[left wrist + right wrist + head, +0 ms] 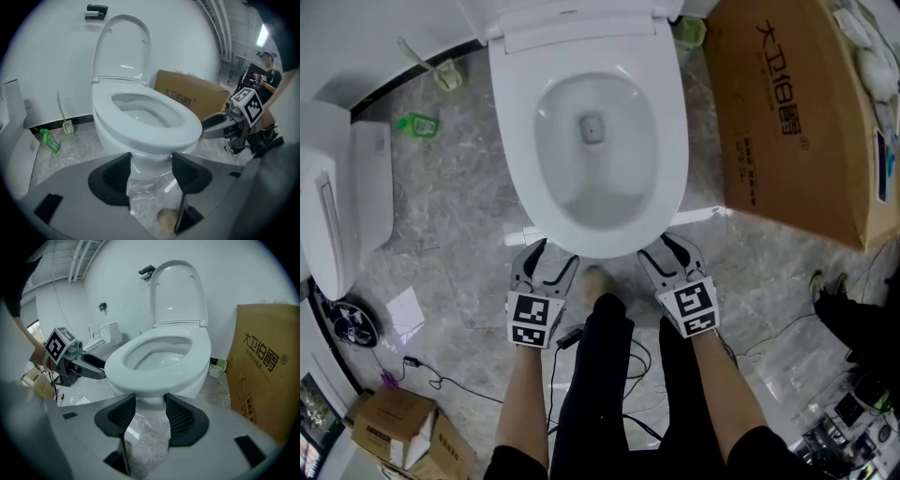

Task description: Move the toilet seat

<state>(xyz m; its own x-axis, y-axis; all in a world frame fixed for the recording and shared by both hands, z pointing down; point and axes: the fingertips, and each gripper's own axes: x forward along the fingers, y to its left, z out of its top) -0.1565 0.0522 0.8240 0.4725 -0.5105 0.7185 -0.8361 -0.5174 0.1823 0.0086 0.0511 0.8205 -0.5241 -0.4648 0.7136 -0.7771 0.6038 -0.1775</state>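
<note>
The white toilet seat lies flat on the bowl, and the lid stands upright against the wall. The seat and lid fill the left gripper view, as the seat and lid do the right one. My left gripper hovers just before the seat's front left rim, open, nothing between its pads. My right gripper is at the front right rim, also open and empty. Neither touches the seat. Each gripper shows in the other's view: right gripper, left gripper.
A large cardboard box stands close on the toilet's right. A second white fixture sits at left, with a green bottle and a toilet brush behind. Cables and a small carton lie near my feet. A person stands behind.
</note>
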